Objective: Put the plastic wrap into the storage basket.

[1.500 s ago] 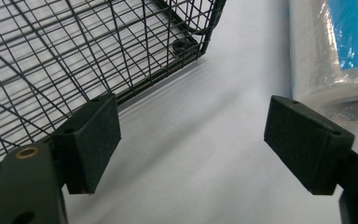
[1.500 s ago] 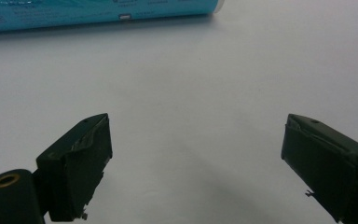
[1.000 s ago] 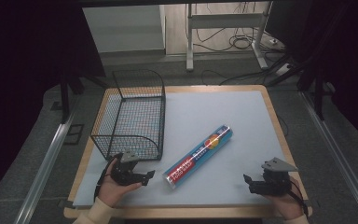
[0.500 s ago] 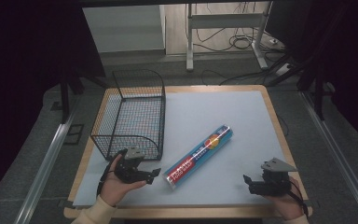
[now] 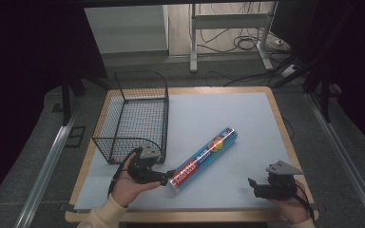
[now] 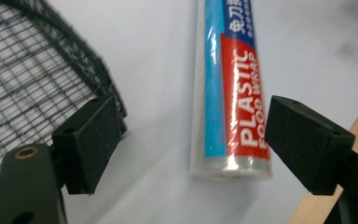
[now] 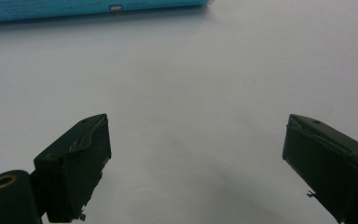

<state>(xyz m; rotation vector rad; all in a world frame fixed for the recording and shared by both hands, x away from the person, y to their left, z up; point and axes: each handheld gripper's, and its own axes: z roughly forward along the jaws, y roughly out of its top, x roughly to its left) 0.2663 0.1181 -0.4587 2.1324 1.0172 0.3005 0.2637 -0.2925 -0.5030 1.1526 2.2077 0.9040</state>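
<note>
Two claws: we hold one in each hand at the near edge of the tabletop [image 5: 247, 114]; only the left one is working at the roll.
Left claw [image 5: 167, 176]: its jaws stand wide apart with nothing pinched, and we aim it at the near end of the roll. In the left gripper view that end lies between the two pads [image 6: 307, 144] but touches neither, so there is no grip yet.
Roll of plastic food wrap [image 5: 202, 158]: it lies flat and slantwise on the pale mat, near end toward our left hand, far end toward the middle of the tabletop. Lying free like this, it lets a claw close across its round body from both sides.
Wire basket [image 5: 135, 114]: it stands upright at the left of the tabletop, just beside the left claw and apart from the roll. We judge it the likely place for the roll, which would explain the reach from this side.
Right claw [image 5: 254, 186]: spread open and empty, low over bare mat at the near right, well apart from the roll; we judge it is simply waiting.
Next move, as we judge it: bring the left pads level with the roll's sides before closing, or the round tube may slip out.
</note>
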